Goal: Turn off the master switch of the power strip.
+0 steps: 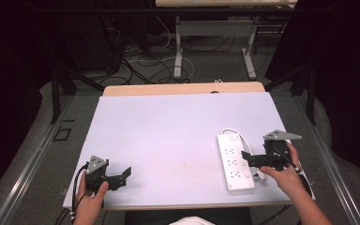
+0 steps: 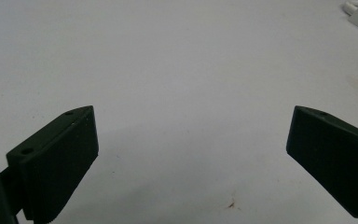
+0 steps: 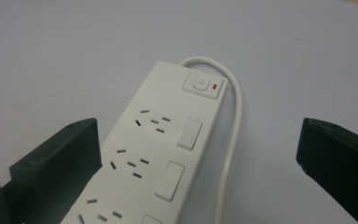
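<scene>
The right gripper [image 3: 200, 172] is holding its two black jaws wide apart above a white power strip [image 3: 154, 154]. The strip is lying on the pale table [image 3: 51, 56], showing a switch with a red light [image 3: 204, 85], and its white cable [image 3: 233, 140] is curving beside it.

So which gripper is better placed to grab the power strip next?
The right gripper: its open jaws already hover at the white power strip, while the left gripper sits open across the table.
</scene>
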`<move>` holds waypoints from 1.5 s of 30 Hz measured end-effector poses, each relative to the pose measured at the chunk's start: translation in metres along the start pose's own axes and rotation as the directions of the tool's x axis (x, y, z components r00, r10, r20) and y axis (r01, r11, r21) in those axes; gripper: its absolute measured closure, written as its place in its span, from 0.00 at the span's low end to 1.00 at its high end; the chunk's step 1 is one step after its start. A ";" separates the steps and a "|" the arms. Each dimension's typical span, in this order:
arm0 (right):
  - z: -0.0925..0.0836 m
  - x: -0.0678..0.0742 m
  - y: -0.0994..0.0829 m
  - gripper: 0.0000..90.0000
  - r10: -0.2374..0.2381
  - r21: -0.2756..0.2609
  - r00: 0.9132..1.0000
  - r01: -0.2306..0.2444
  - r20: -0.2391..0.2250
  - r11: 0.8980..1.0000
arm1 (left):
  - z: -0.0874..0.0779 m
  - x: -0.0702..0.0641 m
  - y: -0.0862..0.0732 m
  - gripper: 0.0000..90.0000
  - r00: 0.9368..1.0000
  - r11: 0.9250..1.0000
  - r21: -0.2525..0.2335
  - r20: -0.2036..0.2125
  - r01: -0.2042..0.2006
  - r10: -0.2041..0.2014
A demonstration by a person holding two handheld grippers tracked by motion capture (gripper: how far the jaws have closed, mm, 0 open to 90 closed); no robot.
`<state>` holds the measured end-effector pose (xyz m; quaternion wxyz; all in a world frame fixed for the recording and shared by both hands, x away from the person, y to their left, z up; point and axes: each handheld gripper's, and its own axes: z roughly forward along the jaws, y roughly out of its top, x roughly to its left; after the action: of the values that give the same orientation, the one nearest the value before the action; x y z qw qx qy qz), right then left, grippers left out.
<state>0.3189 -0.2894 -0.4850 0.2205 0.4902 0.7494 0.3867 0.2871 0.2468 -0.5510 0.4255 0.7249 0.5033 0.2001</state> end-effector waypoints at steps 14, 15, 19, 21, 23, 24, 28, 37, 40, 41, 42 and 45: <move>-0.018 -0.020 -0.042 0.00 0.045 -0.050 0.998 -0.043 0.044 0.998 | 0.000 -0.001 0.000 0.02 1.000 1.000 -0.004 0.000 0.002 -0.002; -0.018 -0.021 -0.045 0.00 0.058 -0.061 0.998 -0.056 0.040 0.997 | 0.000 -0.001 0.000 0.02 1.000 1.000 -0.004 0.000 0.003 -0.003; -0.017 -0.026 -0.056 0.00 0.072 -0.074 0.997 -0.069 0.042 0.995 | 0.001 -0.001 0.000 0.02 1.000 1.000 -0.002 -0.001 0.002 -0.002; -0.016 -0.026 -0.060 0.00 0.087 -0.084 0.995 -0.083 0.049 0.993 | 0.001 -0.001 0.000 0.02 1.000 1.000 -0.002 0.000 0.002 -0.002; -0.015 -0.028 -0.064 0.00 0.091 -0.103 0.994 -0.085 0.055 0.991 | 0.001 -0.001 0.000 0.02 1.000 1.000 -0.001 0.000 0.001 -0.001; -0.015 -0.028 -0.066 0.00 0.097 -0.098 0.994 -0.092 0.048 0.991 | 0.001 -0.001 0.000 0.02 1.000 1.000 -0.002 0.000 0.002 -0.002; -0.014 -0.030 -0.073 0.00 0.109 -0.105 0.993 -0.103 0.054 0.989 | 0.001 -0.001 0.000 0.02 1.000 1.000 -0.003 -0.001 0.003 -0.003; -0.012 -0.034 -0.084 0.00 0.125 -0.119 0.989 -0.115 0.079 0.986 | 0.001 -0.001 0.000 0.02 1.000 1.000 -0.002 0.002 0.005 -0.005; -0.011 -0.036 -0.087 0.00 0.124 -0.120 0.988 -0.112 0.092 0.986 | 0.002 -0.001 0.000 0.02 1.000 1.000 0.001 0.003 0.002 -0.002; -0.012 -0.037 -0.087 0.00 0.126 -0.101 0.988 -0.117 0.090 0.988 | 0.002 -0.001 0.000 0.02 1.000 1.000 0.002 0.004 0.004 -0.004; -0.011 -0.038 -0.088 0.00 0.130 -0.113 0.987 -0.120 0.090 0.986 | 0.002 -0.001 0.000 0.02 1.000 1.000 0.003 0.005 0.005 -0.005; -0.013 -0.039 -0.089 0.00 0.134 -0.099 0.986 -0.124 0.100 0.987 | 0.002 -0.001 0.000 0.02 1.000 1.000 0.002 0.005 0.006 -0.006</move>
<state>0.2762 -0.3488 -0.5495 0.2571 0.5468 0.6846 0.4076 0.2880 0.2451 -0.5522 0.4264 0.7244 0.5047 0.1966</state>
